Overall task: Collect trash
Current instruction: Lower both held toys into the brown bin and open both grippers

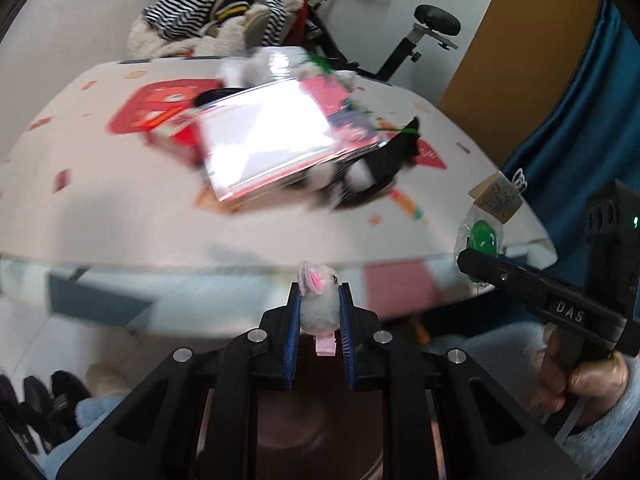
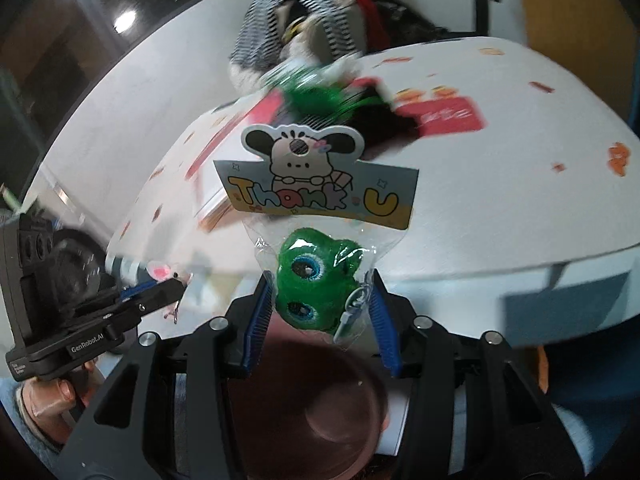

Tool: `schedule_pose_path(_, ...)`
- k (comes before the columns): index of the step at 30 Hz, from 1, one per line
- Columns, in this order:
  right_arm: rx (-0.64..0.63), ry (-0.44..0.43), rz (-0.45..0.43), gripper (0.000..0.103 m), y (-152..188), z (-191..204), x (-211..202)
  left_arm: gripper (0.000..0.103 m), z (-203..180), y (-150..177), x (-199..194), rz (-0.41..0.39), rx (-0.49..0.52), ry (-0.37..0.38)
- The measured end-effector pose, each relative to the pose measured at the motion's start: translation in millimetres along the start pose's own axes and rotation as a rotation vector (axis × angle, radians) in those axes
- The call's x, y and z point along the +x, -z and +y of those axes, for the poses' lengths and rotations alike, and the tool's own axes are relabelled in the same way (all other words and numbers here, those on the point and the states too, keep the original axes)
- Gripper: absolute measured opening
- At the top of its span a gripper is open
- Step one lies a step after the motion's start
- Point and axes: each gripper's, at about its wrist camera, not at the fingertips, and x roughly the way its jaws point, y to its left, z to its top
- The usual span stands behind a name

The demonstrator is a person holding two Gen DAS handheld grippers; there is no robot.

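Note:
My left gripper (image 1: 320, 292) is shut on a small grey plush mouse clip (image 1: 318, 308) with a pink ear; its blue pads (image 1: 294, 312) press both sides. The same mouse clip (image 2: 162, 271) and left gripper (image 2: 176, 282) show at the left of the right wrist view. My right gripper (image 2: 322, 280) is shut on a clear packet with a green plush frog (image 2: 312, 276) under a "Thank U" card (image 2: 320, 192). That packet (image 1: 482, 236) appears at the right of the left wrist view. Both grippers hang just off the table's near edge, above a dark brown round vessel (image 2: 312, 408).
The round table (image 1: 120, 200) has a white cloth with red and orange prints. A pile of a glossy book (image 1: 268, 140), red boxes and dark plush items lies mid-table. Beyond are a chair with striped clothes (image 1: 216, 4), an exercise bike (image 1: 420, 36) and a blue curtain (image 1: 580, 120).

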Motion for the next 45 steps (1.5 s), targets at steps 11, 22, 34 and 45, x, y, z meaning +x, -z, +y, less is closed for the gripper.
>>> schedule_pose_path(11, -0.096, -0.069, 0.265, 0.048, 80, 53, 63, 0.018, 58, 68, -38, -0.014, -0.1, -0.05)
schedule_pose_path(22, -0.099, 0.073, 0.432, 0.051, 110, 43, 112, 0.018, 51, 88, -31, -0.021, -0.043, -0.063)
schedule_pose_path(34, -0.133, 0.083, 0.266, 0.088, 97, 50, 82, 0.018, 51, 94, -14, 0.037, -0.049, -0.048)
schedule_pose_path(45, -0.063, 0.156, -0.008, 0.097, 68, 30, 37, 0.019, 37, 99, 13, 0.128, 0.018, -0.071)
